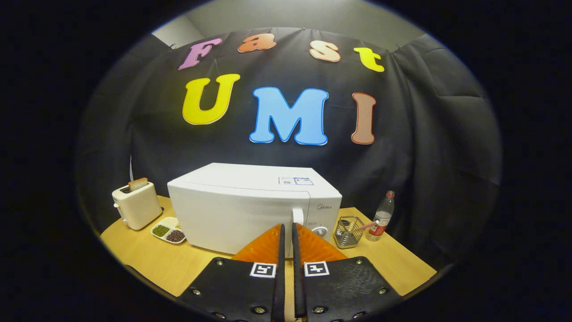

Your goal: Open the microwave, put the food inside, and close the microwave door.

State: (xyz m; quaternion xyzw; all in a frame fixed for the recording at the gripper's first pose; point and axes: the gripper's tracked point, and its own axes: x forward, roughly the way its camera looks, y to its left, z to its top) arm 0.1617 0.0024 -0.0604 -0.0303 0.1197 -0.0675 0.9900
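A white microwave point(250, 210) stands on the wooden table point(147, 264) with its door closed. Its door handle point(297, 216) is a pale vertical bar at the door's right side, with a control panel and dial point(320, 231) to the right of it. My gripper point(287, 228) is above the table's near part, its tips just below the handle. The two fingers stand almost together with only a thin slit between them and nothing held. A divided white dish point(168, 230) with green and dark food lies to the left of the microwave.
A cream toaster point(136, 205) with a slice of bread sticking up stands at the far left. To the right of the microwave are a wire basket point(349, 231) with a pink-handled thing in it and a plastic bottle point(382, 216). Black cloth walls the back.
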